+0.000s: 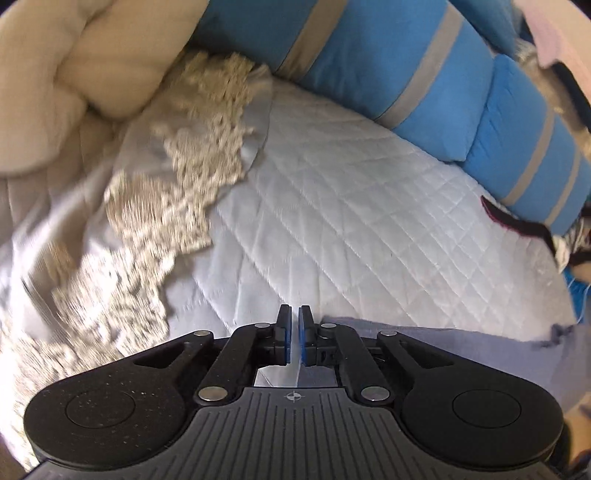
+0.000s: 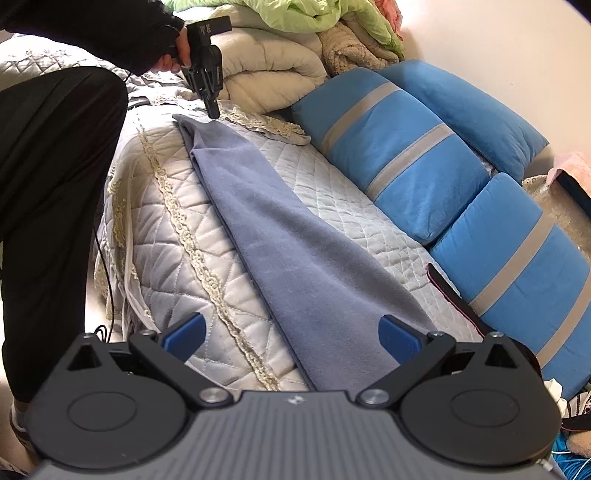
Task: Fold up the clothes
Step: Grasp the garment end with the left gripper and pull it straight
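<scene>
Fingers of the right gripper (image 2: 291, 334) spread wide above a grey-blue cloth (image 2: 295, 251); the left gripper (image 1: 294, 334) is nearly closed, empty, its tips at the cloth's far end; cloth lies long, folded, flat on the quilt (image 2: 173, 236).

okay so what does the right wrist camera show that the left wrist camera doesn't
Only the right wrist view shows the blue-grey garment laid out long, the left tongs at its far end, the open right tongs, and a green quilt. Only the left wrist view shows the left tongs' pads nearly together. Both show the quilted bedspread and striped blue pillows.
</scene>
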The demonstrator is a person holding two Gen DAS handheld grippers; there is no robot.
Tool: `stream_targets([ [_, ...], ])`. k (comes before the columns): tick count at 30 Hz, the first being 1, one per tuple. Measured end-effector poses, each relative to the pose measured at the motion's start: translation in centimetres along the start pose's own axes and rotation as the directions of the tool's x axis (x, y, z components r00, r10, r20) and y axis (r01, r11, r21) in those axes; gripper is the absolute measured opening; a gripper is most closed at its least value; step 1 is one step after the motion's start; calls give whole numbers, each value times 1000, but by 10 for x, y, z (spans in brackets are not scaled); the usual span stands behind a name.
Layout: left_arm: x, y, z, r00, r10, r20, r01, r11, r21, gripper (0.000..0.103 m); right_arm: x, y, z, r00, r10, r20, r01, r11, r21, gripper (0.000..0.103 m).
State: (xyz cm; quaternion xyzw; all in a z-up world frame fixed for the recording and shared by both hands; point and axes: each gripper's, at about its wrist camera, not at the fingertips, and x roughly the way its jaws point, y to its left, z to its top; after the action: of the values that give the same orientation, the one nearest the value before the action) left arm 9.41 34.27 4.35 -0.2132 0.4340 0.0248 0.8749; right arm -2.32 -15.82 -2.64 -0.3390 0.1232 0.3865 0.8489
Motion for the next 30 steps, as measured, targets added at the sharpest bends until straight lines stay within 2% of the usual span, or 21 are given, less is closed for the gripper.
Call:
stream_targets([
  [4,3,8,-3,999,-49,4,49,996,-70,31,0,1,0,1000,2,-3,-2,1000,-1,103],
  [11,8,20,-6,991,-130,17,131,974,-185,34,1,2,-1,1000,3,-8,-3,1000,2,103],
  [15,11,20,-6,991,-137,6,135,970,-200,34,1,4,-2,1000,4,-7,-4,1000,2,103],
  [17,13,18,-7,993,-119,-2,116,974,-194,32,0,5,-2,1000,6,-9,-6,1000,0,103],
  [18,13,17,-7,995,-102,-2,100,976,-191,27,0,5,-2,1000,4,-9,-4,1000,-2,103],
  [19,12,15,-8,996,-86,-2,84,978,-189,4,0,5,-2,1000,3,-10,-3,1000,-4,103],
  [26,-5,1,-1,996,-50,80,60,990,-127,2,0,5,-2,1000,6,-10,-6,1000,2,103],
  [30,-4,-5,5,996,-31,85,39,995,-95,2,-2,4,0,1000,14,1,-14,1000,25,103],
])
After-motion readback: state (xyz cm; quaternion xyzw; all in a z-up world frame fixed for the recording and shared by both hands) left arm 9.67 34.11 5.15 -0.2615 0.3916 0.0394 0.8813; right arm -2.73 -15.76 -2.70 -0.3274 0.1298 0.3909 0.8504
